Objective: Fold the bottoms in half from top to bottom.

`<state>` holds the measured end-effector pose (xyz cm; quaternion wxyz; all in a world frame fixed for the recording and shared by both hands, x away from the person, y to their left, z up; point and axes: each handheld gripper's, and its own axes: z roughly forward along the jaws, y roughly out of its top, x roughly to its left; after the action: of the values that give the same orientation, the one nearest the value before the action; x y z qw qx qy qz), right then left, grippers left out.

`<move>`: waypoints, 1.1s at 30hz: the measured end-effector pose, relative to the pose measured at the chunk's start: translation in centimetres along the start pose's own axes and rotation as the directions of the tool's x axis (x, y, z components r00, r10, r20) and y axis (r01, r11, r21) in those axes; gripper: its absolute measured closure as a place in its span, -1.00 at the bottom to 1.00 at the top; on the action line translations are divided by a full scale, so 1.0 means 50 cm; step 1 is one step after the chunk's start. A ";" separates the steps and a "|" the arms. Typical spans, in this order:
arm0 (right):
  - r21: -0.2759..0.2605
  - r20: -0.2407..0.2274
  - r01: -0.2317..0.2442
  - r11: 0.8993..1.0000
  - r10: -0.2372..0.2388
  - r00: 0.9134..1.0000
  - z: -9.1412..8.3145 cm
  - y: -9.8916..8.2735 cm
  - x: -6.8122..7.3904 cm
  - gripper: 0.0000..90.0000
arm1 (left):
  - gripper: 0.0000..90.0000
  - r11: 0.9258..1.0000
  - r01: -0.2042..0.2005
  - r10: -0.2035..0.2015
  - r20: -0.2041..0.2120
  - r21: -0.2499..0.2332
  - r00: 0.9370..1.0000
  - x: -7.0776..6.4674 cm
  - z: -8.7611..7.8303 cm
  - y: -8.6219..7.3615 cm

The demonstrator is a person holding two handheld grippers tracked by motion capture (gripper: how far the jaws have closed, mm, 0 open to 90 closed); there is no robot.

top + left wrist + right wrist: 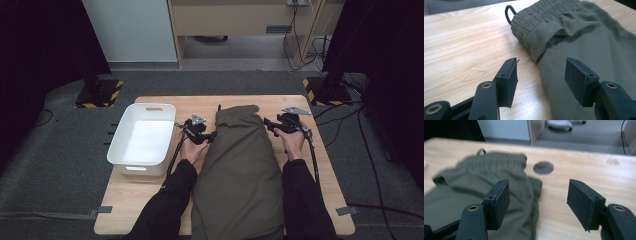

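A pair of olive-green trousers (240, 165) lies folded lengthwise down the middle of the wooden table (150, 195), its elastic waistband (536, 17) at the far end. My left gripper (212, 134) is open at the trousers' left edge, just below the waistband. In the left gripper view (541, 67) one jaw hangs over bare wood and the other over the cloth (586, 37), neither pressing on it. My right gripper (267, 122) is open at the right edge. In the right gripper view (539, 187) its jaws straddle the cloth's edge (481, 177) without gripping.
An empty white plastic tub (116, 137) stands on the table's left side, close to my left hand. A black drawstring loop (509, 11) pokes out beyond the waistband. A round cable hole (543, 167) is in the tabletop near the far edge. Dark stands flank the table's back corners.
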<state>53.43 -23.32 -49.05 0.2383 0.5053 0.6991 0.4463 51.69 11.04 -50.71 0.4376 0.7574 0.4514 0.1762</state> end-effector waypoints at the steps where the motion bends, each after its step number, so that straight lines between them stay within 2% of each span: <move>1: 0.011 0.000 0.005 1.000 -0.005 1.000 0.006 -0.004 0.001 -0.27 | -0.05 1.000 0.006 -0.006 0.000 0.009 1.000 0.002 0.008 0.000; 3: 0.025 -0.007 0.007 1.000 -0.007 1.000 0.020 -0.013 0.004 -0.27 | -0.07 1.000 0.026 -0.026 -0.009 0.018 1.000 0.005 0.022 0.000; 6: 0.026 -0.023 -0.011 1.000 0.012 1.000 0.038 -0.024 0.005 -0.26 | -0.07 1.000 0.008 -0.008 -0.007 0.023 1.000 0.004 0.036 0.003; 7: 0.034 -0.023 -0.015 0.999 0.016 1.000 0.044 -0.029 0.005 -0.26 | -0.06 1.000 0.014 -0.014 -0.010 0.017 1.000 0.005 0.042 0.003; 12: 0.108 -0.024 -0.018 0.994 0.020 1.000 0.075 -0.054 0.013 -0.25 | -0.07 0.998 0.030 -0.030 -0.008 0.048 1.000 0.011 0.061 0.000; 13: 0.118 -0.022 -0.021 0.993 0.024 0.999 0.078 -0.055 0.014 -0.25 | -0.06 0.998 0.027 -0.028 0.004 0.053 1.000 0.010 0.064 -0.001; 17: 0.168 -0.025 -0.025 0.985 0.030 0.999 0.088 -0.064 0.016 -0.23 | -0.04 0.996 0.013 -0.013 -0.006 0.083 1.000 0.005 0.074 0.000; 19: 0.175 -0.024 -0.018 0.984 0.022 0.999 0.089 -0.064 0.019 -0.17 | -0.02 0.996 0.007 -0.007 -0.001 0.091 1.000 0.002 0.079 0.000; 23: 0.174 -0.033 -0.018 0.985 0.024 0.999 0.091 -0.064 0.026 0.08 | 0.03 0.993 0.005 -0.006 0.004 0.116 1.000 -0.002 0.089 -0.008; 25: 0.174 -0.032 -0.019 0.985 0.025 0.999 0.092 -0.064 0.033 0.25 | 0.06 0.994 0.001 -0.001 0.003 0.112 1.000 -0.002 0.090 -0.009; 27: 0.174 -0.019 -0.018 0.985 0.022 1.000 0.092 -0.065 0.039 0.48 | 0.17 0.994 0.000 0.000 -0.004 0.113 1.000 -0.004 0.089 -0.009; 30: 0.177 -0.022 -0.039 0.984 0.043 0.999 0.093 -0.065 0.043 0.79 | 0.46 0.992 0.012 -0.011 -0.003 0.123 1.000 -0.009 0.088 -0.009; 33: 0.174 -0.036 -0.055 0.983 0.063 0.997 0.094 -0.066 0.047 0.93 | 0.77 0.989 0.014 -0.014 -0.003 0.144 1.000 -0.009 0.085 -0.007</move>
<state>54.61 -19.67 -53.92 0.1658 0.5354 0.7246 0.4010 54.07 8.61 -53.30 0.3826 0.7837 0.4686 0.1408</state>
